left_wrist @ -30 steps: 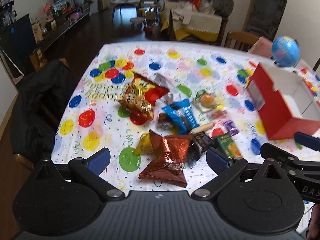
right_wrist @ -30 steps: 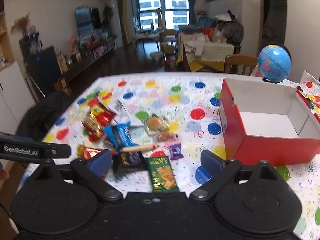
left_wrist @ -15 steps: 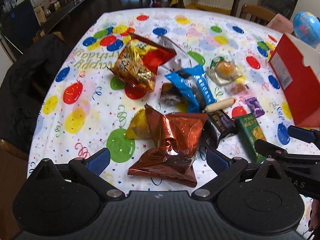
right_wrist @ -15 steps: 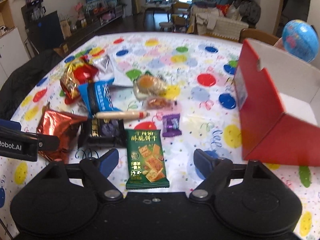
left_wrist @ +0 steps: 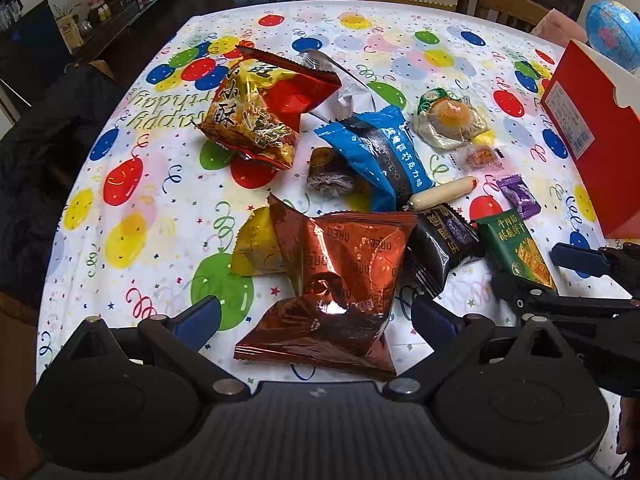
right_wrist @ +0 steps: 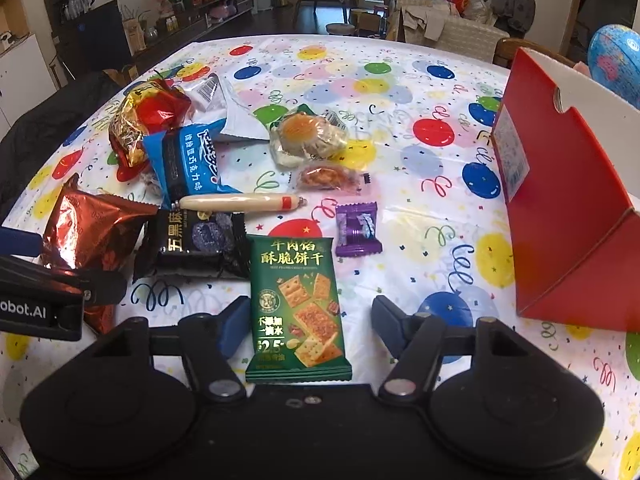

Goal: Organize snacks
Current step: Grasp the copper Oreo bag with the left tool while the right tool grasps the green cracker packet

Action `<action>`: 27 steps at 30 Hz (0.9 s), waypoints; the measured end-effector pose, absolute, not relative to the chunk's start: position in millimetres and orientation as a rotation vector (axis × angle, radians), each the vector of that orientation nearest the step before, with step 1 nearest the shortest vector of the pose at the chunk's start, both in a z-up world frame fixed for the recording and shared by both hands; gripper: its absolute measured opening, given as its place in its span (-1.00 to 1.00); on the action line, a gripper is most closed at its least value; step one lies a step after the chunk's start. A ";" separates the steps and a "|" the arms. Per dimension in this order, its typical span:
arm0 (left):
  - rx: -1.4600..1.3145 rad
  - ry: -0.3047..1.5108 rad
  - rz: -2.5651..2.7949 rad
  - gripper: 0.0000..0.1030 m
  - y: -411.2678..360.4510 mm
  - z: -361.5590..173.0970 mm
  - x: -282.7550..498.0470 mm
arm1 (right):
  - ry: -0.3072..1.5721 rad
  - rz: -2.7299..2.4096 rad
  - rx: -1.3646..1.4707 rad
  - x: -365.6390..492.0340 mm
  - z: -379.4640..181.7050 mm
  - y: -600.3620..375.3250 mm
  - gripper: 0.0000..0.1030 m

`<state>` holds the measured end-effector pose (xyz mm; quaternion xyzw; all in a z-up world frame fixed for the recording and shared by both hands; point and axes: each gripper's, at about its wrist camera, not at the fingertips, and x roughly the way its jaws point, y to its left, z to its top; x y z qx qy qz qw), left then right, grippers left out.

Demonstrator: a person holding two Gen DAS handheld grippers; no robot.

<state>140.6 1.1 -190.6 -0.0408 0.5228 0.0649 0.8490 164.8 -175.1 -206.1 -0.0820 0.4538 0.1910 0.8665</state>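
Several snacks lie in a heap on the balloon-print tablecloth (left_wrist: 152, 216). My left gripper (left_wrist: 316, 314) is open, its fingers on either side of a copper Oreo bag (left_wrist: 344, 276). My right gripper (right_wrist: 306, 320) is open, its fingers on either side of a green cracker packet (right_wrist: 298, 304), seen also in the left wrist view (left_wrist: 516, 244). Nearby lie a black packet (right_wrist: 200, 240), a blue packet (right_wrist: 192, 160), a sausage stick (right_wrist: 240, 202), a purple candy (right_wrist: 356, 230) and a red-gold bag (left_wrist: 260, 108). An open red box (right_wrist: 568, 208) stands at the right.
A blue globe (right_wrist: 616, 64) stands behind the red box. A pastry in clear wrap (right_wrist: 308, 136) and a small orange snack (right_wrist: 326, 176) lie mid-table. A dark jacket (left_wrist: 40, 152) hangs over a chair at the table's left edge. A wooden chair (left_wrist: 508, 8) stands at the far side.
Both grippers have moved forward and down toward the table. The left now straddles the Oreo bag and the right straddles the green cracker packet. Both stay open.
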 end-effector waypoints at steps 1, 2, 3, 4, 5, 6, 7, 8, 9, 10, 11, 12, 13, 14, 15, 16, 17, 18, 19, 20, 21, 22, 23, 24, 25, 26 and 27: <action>-0.090 1.100 0.134 0.97 1.6 -190.5 140.7 | 0.946 0.399 -0.179 164.0 -206.0 -174.2 0.20; -0.091 1.097 0.131 0.87 1.6 -190.0 140.7 | 0.943 0.396 -0.184 163.7 -205.9 -173.5 0.11; -0.087 1.097 0.128 0.77 1.2 -189.5 140.7 | 0.939 0.396 -0.183 163.2 -205.4 -173.3 0.05; -0.081 1.096 0.126 0.72 0.2 -189.1 140.9 | 0.937 0.395 -0.180 162.9 -204.6 -173.5 -0.07; -0.077 1.095 0.124 0.62 -0.6 -188.6 140.6 | 0.934 0.394 -0.178 162.7 -203.8 -173.7 -0.12; -0.077 1.096 0.120 0.48 -0.9 -188.3 140.7 | 0.935 0.398 -0.174 162.9 -203.3 -173.8 -0.13; -0.077 1.099 0.116 0.40 -1.4 -188.1 140.5 | 0.936 0.401 -0.171 162.7 -202.9 -173.9 -0.13; -0.076 1.101 0.113 0.34 -1.9 -187.8 140.1 | 0.934 0.400 -0.172 162.1 -202.5 -173.8 -0.14; -0.073 1.099 0.114 0.30 -2.1 -186.9 139.4 | 0.929 0.396 -0.176 160.8 -201.7 -173.3 -0.14; -0.072 1.097 0.113 0.28 -2.1 -186.0 138.4 | 0.924 0.396 -0.176 159.8 -200.7 -173.1 -0.14; -0.075 1.093 0.109 0.20 -1.2 -184.9 137.3 | 0.920 0.396 -0.172 158.5 -199.2 -173.1 -0.14; -0.078 1.091 0.107 0.15 -0.5 -183.9 136.4 | 0.915 0.395 -0.167 156.9 -197.3 -173.2 -0.14; -0.078 1.090 0.106 0.13 0.3 -182.9 135.5 | 0.910 0.394 -0.166 155.5 -195.7 -173.2 -0.14; -0.079 1.090 0.104 0.11 1.1 -182.1 134.8 | 0.907 0.392 -0.165 154.0 -194.1 -173.0 -0.14; -0.082 1.089 0.103 0.09 2.6 -181.1 133.7 | 0.905 0.389 -0.164 152.1 -192.6 -172.9 -0.14; -0.087 1.087 0.101 0.09 3.9 -179.8 132.4 | 0.905 0.385 -0.161 150.4 -190.9 -173.0 -0.14; -0.091 1.083 0.100 0.09 5.5 -178.0 130.4 | 0.904 0.383 -0.156 148.8 -189.2 -173.4 -0.14; -0.094 1.079 0.099 0.07 6.6 -175.9 128.6 | 0.901 0.383 -0.150 146.6 -186.7 -173.6 -0.14; -0.095 1.075 0.096 0.06 7.5 -173.5 126.8 | 0.896 0.380 -0.148 144.0 -183.8 -173.6 -0.14; -0.096 1.072 0.093 0.03 8.1 -171.0 125.5 | 0.892 0.376 -0.147 141.8 -181.0 -173.4 -0.14; -0.096 1.070 0.088 0.03 8.6 -168.5 123.7 | 0.891 0.375 -0.143 139.4 -177.6 -173.3 -0.14; -0.097 1.068 0.085 0.03 9.2 -165.8 121.9 | 0.889 0.374 -0.139 137.2 -174.6 -173.2 -0.14; -0.098 1.067 0.082 0.03 9.8 -162.9 119.9 | 0.882 0.368 -0.140 133.8 -170.3 -172.7 -0.14; -0.101 1.066 0.082 0.03 10.5 -160.1 118.9 | 0.876 0.365 -0.140 130.8 -166.5 -172.5 -0.14; -0.106 1.063 0.079 0.03 12.0 -156.7 116.7 | 0.871 0.365 -0.136 127.7 -162.1 -172.7 -0.14; -0.112 1.057 0.075 0.03 13.6 -152.9 114.8 | 0.865 0.363 -0.132 124.5 -157.3 -172.8 -0.14; -0.116 1.050 0.071 0.03 14.8 -149.1 112.7 | 0.859 0.358 -0.131 122.4 -153.4 -172.5 -0.14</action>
